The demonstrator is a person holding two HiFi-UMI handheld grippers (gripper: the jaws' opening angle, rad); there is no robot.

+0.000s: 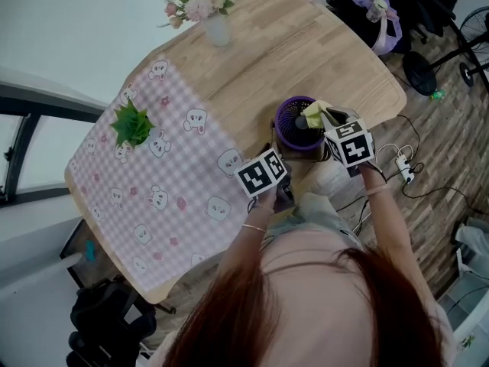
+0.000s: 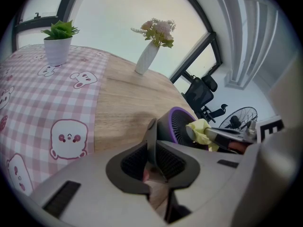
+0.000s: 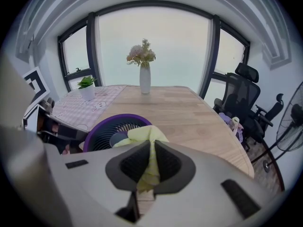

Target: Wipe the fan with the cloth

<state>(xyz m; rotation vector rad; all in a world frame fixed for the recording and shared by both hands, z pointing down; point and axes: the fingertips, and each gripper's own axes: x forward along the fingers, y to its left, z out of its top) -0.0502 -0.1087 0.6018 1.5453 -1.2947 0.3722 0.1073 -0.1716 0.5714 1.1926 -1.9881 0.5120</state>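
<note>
Left tongs (image 2: 151,148) grip the fan (image 2: 176,124); right tongs (image 3: 150,159) pinch the cloth (image 3: 141,136) against it; vase (image 3: 145,79), plant (image 3: 86,88) beyond.

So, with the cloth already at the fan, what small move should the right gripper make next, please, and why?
Probably sweep the right gripper sideways, so the yellow cloth rubs across the fan. Its jaws pinch the cloth right at the fan's front, and the left gripper is clamped on the fan's edge, apparently steadying it.

Matt grained wood table (image 1: 306,48), printed woven tablecloth (image 1: 164,205) laid at left, smooth matt plastic fan (image 1: 287,132), soft crumpled cloth (image 3: 142,135).
</note>
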